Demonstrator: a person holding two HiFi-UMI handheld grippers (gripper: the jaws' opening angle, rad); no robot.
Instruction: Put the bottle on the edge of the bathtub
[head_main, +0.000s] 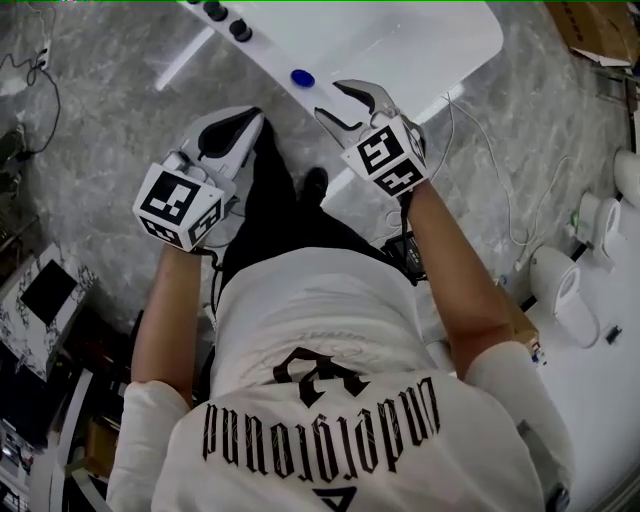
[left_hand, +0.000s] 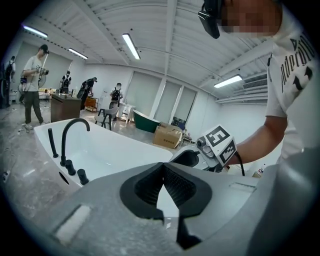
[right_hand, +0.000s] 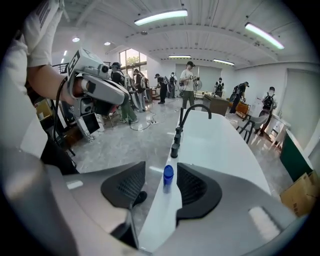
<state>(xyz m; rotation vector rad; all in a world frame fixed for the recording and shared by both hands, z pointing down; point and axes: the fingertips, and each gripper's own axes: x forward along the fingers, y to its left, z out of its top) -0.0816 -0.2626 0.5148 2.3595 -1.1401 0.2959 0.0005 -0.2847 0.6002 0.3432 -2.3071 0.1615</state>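
A small bottle with a blue cap (head_main: 302, 77) stands upright on the near rim of the white bathtub (head_main: 268, 52), a short way along from the black faucet (head_main: 228, 20). My right gripper (head_main: 330, 100) hovers above and just to the right of it, jaws open and empty. In the right gripper view the bottle (right_hand: 168, 176) shows through the gap between the pads, well below them on the rim (right_hand: 220, 145). My left gripper (head_main: 245, 120) hangs left of the tub's edge over the floor, its black pads meeting at the tips (left_hand: 162, 170) with nothing held.
Grey marble floor surrounds the tub, with cables (head_main: 490, 170) trailing across it at the right. White toilets (head_main: 555, 280) stand at the far right and a cardboard box (head_main: 590, 25) at the top right. Several people (right_hand: 190, 82) stand far behind the tub.
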